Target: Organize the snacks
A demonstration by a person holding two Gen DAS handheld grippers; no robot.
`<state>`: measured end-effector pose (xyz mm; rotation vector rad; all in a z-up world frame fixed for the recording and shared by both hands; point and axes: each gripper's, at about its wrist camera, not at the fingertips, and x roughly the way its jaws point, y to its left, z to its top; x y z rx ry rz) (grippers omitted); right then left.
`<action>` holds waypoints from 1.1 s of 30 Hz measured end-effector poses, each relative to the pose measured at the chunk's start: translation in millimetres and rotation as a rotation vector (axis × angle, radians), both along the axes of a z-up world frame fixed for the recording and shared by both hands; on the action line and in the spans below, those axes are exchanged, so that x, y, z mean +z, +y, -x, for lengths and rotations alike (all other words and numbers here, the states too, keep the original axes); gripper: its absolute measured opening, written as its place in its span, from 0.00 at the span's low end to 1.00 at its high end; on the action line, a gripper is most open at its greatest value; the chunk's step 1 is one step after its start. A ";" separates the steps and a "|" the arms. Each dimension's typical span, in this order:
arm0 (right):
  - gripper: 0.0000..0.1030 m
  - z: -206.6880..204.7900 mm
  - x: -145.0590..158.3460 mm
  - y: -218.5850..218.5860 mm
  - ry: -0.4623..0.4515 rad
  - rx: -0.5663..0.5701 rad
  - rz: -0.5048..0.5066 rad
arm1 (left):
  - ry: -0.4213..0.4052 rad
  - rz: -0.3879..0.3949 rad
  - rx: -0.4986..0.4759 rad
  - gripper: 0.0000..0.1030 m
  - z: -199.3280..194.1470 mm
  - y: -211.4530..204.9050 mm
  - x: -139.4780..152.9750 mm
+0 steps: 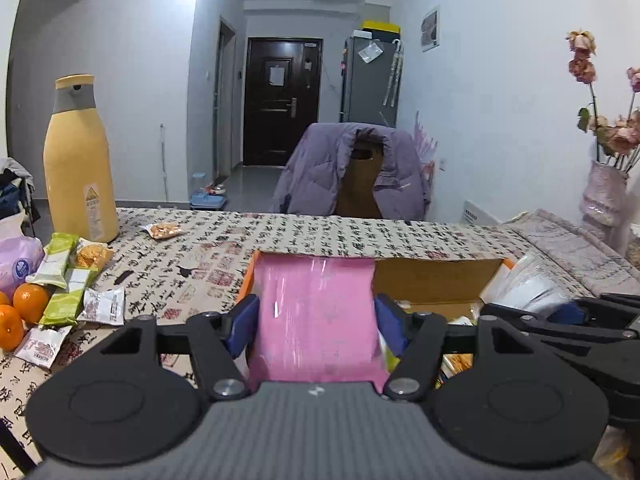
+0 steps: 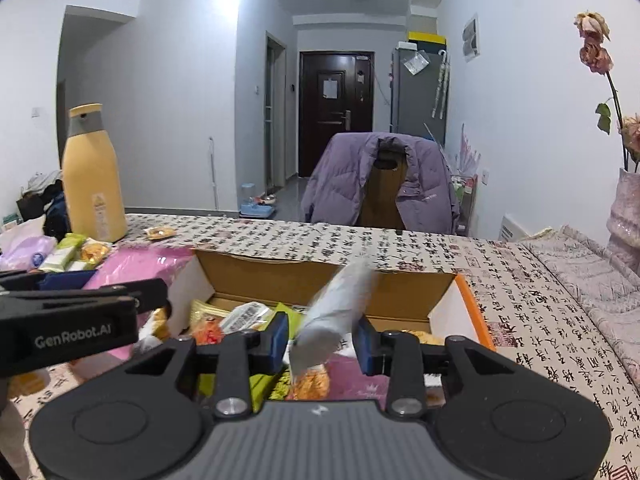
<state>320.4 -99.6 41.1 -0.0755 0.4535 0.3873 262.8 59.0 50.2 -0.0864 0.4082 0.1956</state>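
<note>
Left wrist view is being filled by the left gripper (image 1: 316,322), whose blue pads (image 1: 246,326) are standing wide, one at each side of a pink packet (image 1: 316,312). The packet is lying between the jaws over the left end of the cardboard box (image 1: 436,280); whether the pads are pressing on it cannot be told, as they are seen just at its edges. The right gripper (image 1: 568,312) is being glimpsed at the right edge of this view, near a blurred clear-wrapped pack (image 1: 520,284).

Right wrist view is being taken up by the right gripper (image 2: 322,338), its jaws partly open. A grey-white packet (image 2: 336,312) is being seen between the blue pads (image 2: 278,338), tilted and blurred, with a gap showing at each side, so nothing is being gripped. Below it, the open box (image 2: 460,300) is being shown holding assorted snack packs (image 2: 248,316) in orange, yellow and green wrappers.

On the calligraphy-print tablecloth (image 1: 300,240), to the left of the box, green snack bars (image 1: 60,260), white sachets (image 1: 102,306) and oranges (image 1: 30,302) are lying loose. A tall yellow bottle (image 1: 78,168) is standing at the far left, with a small orange snack pack (image 1: 162,231) near it. A chair draped with a purple jacket (image 1: 352,168) is standing beyond the far edge of the table.
</note>
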 end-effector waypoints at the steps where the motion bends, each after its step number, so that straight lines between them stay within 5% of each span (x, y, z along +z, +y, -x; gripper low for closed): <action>1: 0.60 -0.5 -1.4 -0.6 0.004 -0.010 0.001 | -0.010 -0.003 0.003 0.82 -0.4 -0.4 0.2; 3: 0.84 -2.2 -3.4 -6.0 -0.003 -0.041 0.001 | -0.036 -0.004 0.019 1.00 3.1 0.6 1.4; 5: 1.00 -1.6 -5.9 -13.9 -0.006 -0.048 -0.012 | -0.056 -0.003 0.014 1.00 8.0 2.4 2.9; 13: 1.00 26.1 -8.3 -32.6 -0.036 -0.065 -0.024 | -0.074 0.029 0.008 1.00 34.7 9.7 4.3; 22: 1.00 101.3 -6.9 -60.2 -0.105 -0.029 -0.042 | -0.101 0.034 -0.069 1.00 109.3 0.2 0.8; 33: 1.00 184.2 -28.2 -92.7 -0.047 0.017 -0.085 | -0.065 -0.006 -0.112 1.00 189.9 -13.5 -29.0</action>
